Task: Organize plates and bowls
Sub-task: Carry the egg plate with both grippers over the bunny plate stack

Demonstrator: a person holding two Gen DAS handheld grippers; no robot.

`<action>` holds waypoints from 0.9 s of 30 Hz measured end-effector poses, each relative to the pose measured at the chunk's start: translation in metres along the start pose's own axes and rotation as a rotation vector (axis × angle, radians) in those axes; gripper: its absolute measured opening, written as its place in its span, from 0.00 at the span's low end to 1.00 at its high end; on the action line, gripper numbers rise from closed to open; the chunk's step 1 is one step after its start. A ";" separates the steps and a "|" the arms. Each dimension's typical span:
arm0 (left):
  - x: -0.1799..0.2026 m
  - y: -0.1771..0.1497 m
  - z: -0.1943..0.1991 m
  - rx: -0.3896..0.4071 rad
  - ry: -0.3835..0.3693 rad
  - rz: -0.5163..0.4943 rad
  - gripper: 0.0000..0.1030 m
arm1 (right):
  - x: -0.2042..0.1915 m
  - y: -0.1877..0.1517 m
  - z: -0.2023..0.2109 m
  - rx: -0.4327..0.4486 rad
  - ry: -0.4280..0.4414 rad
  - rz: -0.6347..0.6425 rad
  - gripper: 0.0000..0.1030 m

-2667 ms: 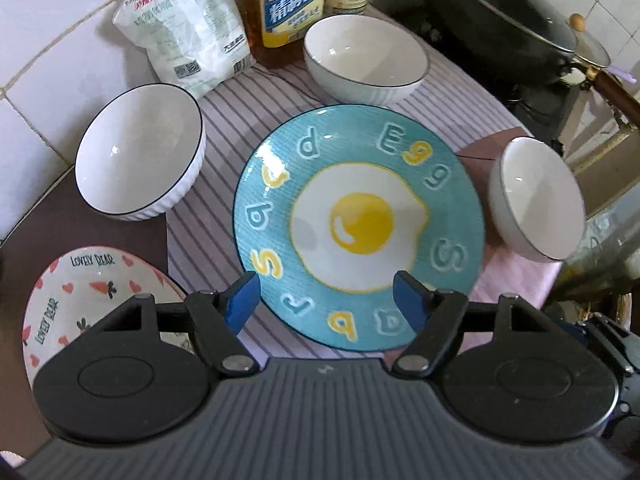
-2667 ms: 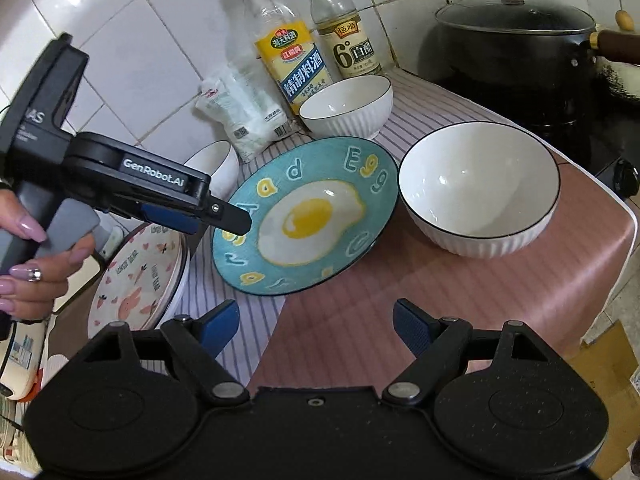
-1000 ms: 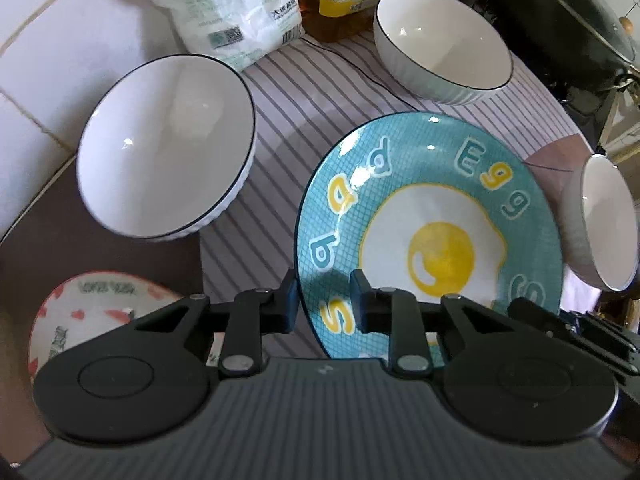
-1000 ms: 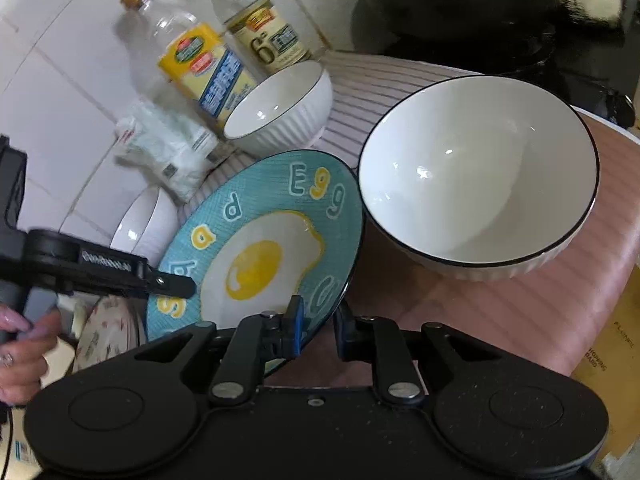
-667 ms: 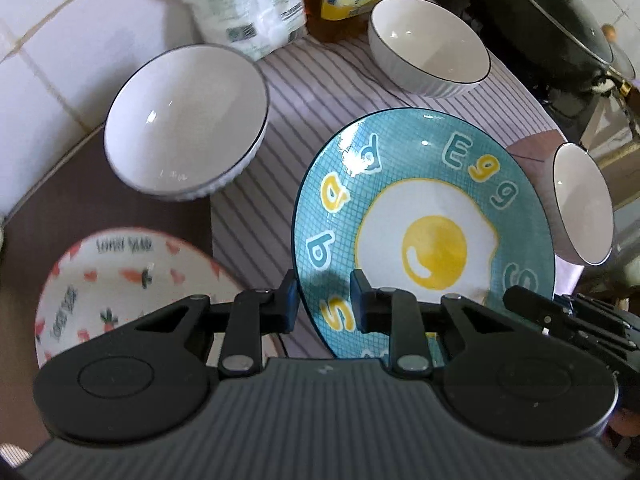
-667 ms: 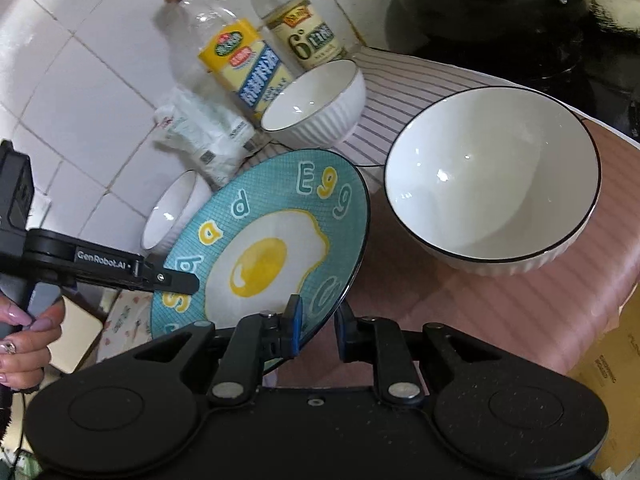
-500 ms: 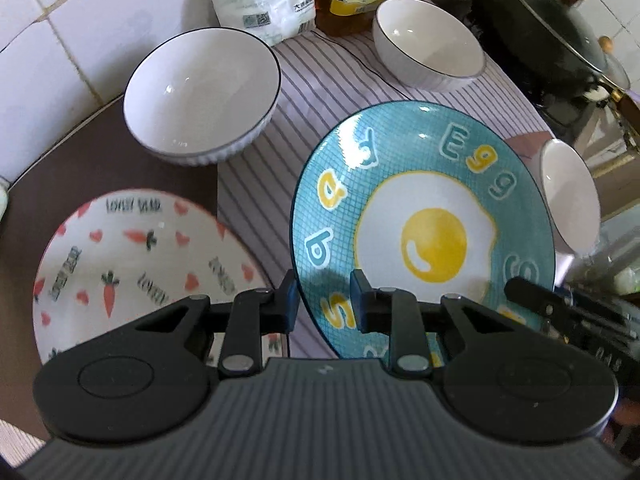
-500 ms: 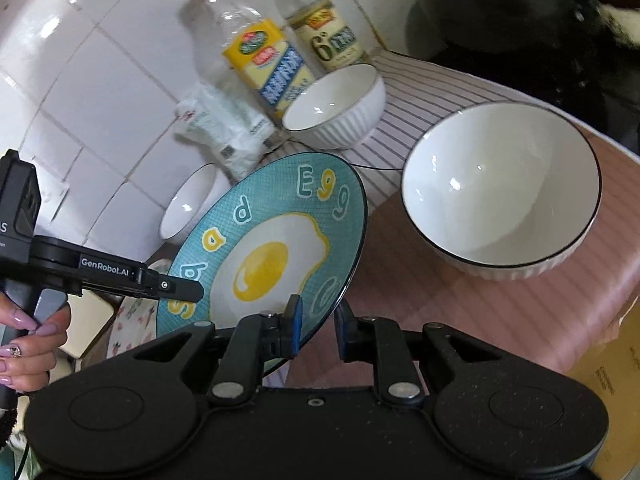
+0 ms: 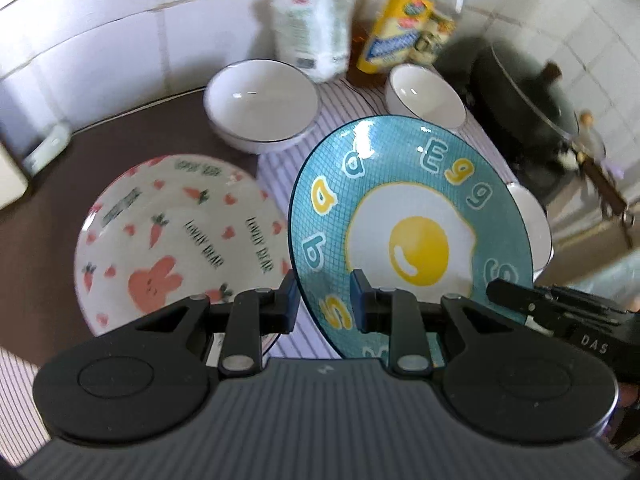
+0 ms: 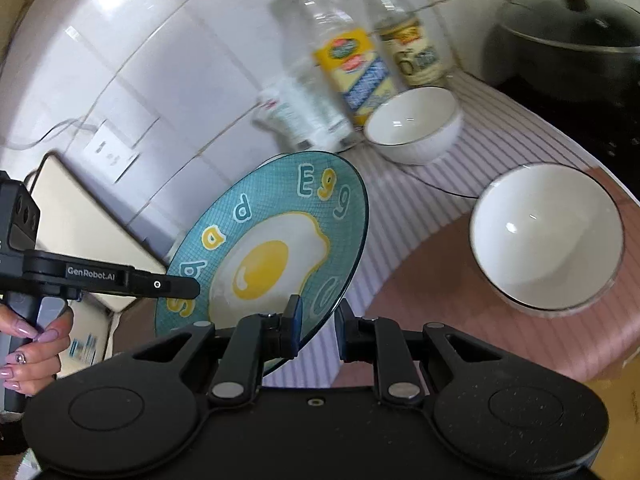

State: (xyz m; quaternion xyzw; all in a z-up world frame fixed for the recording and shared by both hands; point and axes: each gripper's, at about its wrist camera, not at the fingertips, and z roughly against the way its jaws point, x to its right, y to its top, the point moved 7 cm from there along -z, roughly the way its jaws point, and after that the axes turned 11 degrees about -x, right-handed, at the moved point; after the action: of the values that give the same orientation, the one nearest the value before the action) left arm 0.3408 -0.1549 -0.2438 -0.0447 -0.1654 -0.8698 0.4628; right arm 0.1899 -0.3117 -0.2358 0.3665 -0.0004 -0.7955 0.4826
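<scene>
- White wall tiles [image 9: 120,40] close the scene at the back, and the bench [image 9: 40,216] below them is dark brown on one side, with a striped cloth [image 10: 500,128] and a pink cloth [image 10: 460,300] on the other.
- Nearest, the left gripper [image 9: 325,305] is clamped on the near rim of the egg plate [image 9: 408,232], and the right gripper [image 10: 316,326] is clamped on the opposite rim; the plate hangs in the air between them, tilted, above the bench.
- I judge this plate to be glazed ceramic: stiff, rather heavy, slippery at the edge and breakable, so the rim is the only good place to hold, and two grips opposite each other keep it from swinging.
- Just beside it, lower, lies the carrot plate [image 9: 176,236] on the brown part, probably the place to stack the egg plate.
- Farther away stand three white bowls: the left bowl [image 9: 262,108], the back bowl [image 10: 412,124], and the near-right bowl [image 10: 546,236] on the pink cloth.
- At the wall are a white bag [image 9: 312,36], two bottles [image 10: 352,60] and a black pot [image 10: 568,44].
- Only the left wrist view shows the carrot plate; only the right wrist view shows the person's hand [image 10: 32,344] on the left handle, a wall socket [image 10: 112,148] and a beige board [image 10: 80,232].
</scene>
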 end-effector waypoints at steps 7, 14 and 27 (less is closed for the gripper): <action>-0.046 -0.037 0.028 0.071 -0.045 0.172 0.24 | -0.039 0.005 -0.009 -0.066 0.056 0.125 0.22; -0.100 -0.063 0.051 0.093 0.011 0.261 0.24 | -0.092 0.005 -0.035 -0.125 0.123 0.220 0.22; -0.185 -0.057 0.028 0.009 0.029 0.292 0.24 | -0.140 0.006 -0.108 -0.191 0.140 0.185 0.22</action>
State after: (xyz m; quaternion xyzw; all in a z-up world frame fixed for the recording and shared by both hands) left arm 0.3963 0.0299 -0.2743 -0.0537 -0.1543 -0.7929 0.5870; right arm 0.2951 -0.1690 -0.2307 0.3719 0.0749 -0.7166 0.5852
